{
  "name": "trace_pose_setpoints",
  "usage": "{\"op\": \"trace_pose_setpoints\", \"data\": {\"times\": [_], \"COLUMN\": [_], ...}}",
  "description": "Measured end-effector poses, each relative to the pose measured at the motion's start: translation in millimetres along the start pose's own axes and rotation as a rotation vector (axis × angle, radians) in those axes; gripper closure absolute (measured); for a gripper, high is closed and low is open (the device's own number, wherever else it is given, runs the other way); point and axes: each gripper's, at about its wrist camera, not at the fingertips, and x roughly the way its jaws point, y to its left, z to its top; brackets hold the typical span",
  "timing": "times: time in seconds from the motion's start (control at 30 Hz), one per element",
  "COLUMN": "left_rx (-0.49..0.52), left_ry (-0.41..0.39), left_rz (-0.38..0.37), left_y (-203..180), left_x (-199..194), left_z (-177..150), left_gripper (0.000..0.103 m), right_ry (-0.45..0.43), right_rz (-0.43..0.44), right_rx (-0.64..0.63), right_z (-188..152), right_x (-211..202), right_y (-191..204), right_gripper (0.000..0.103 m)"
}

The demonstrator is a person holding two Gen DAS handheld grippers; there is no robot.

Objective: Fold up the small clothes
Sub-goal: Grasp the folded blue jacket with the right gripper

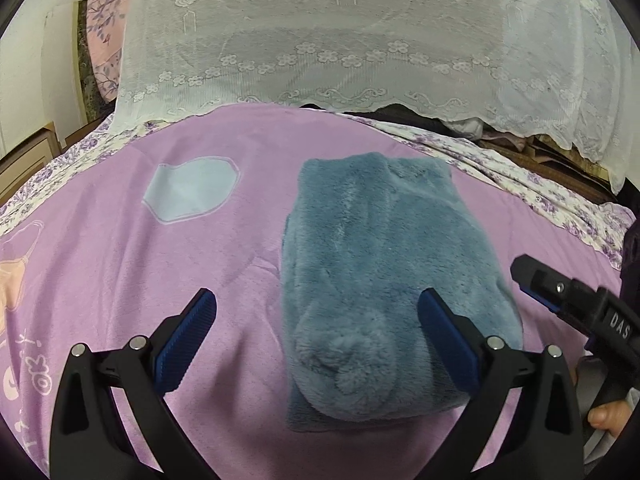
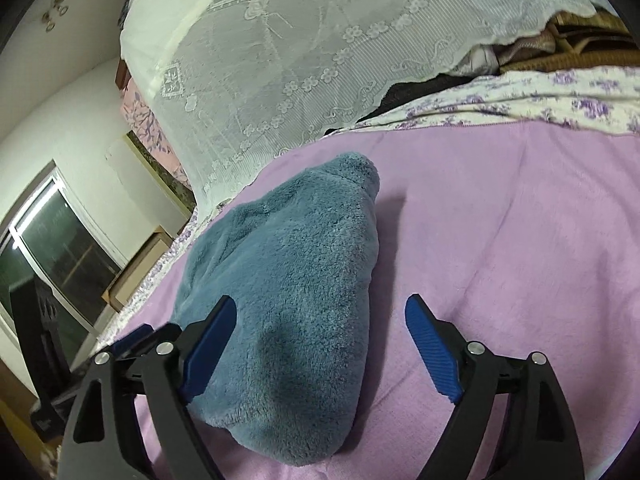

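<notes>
While both grippers gape, fleece garment point(image 1: 384, 280) hides its folds.

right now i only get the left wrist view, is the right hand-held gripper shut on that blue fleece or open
Observer: Open. The right hand-held gripper has both fingers spread, holding nothing.
Operator: where is it over the fleece
Observer: Its left finger is over the folded blue fleece; its right finger is over the bare purple blanket.
Operator: anything further left of the bed i cant see
Observer: Yes, a dark window in the white wall beyond the bed's edge.
</notes>
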Motion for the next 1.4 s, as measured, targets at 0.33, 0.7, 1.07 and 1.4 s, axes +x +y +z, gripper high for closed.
{"op": "trace_pose_setpoints", "data": {"times": [0.33, 0.7, 1.07, 1.4], "left_rx": [-0.073, -0.346, -0.366, -0.268], "left_ry": [0.086, 0.263, 0.303, 0.323], "left_rz": [-0.165, -0.446, -0.567, -0.596], "left_y": [10, 56, 54, 33], "left_x": [27, 77, 99, 111], "left_z": [3, 4, 7, 12], "left_gripper": [0.004, 0.004, 0.004, 0.004], "right_ry": [0.083, 0.143, 0.187, 0.318], "right_rz": [0.046, 0.099, 0.137, 0.248], "right_rx": [0.131, 0.169, 0.150, 0.078], "right_z": [19, 29, 38, 47], "right_x": [36, 64, 92, 125], "right_y": [-22, -29, -21, -11], "right_gripper": [0.014, 0.013, 0.009, 0.003]}}
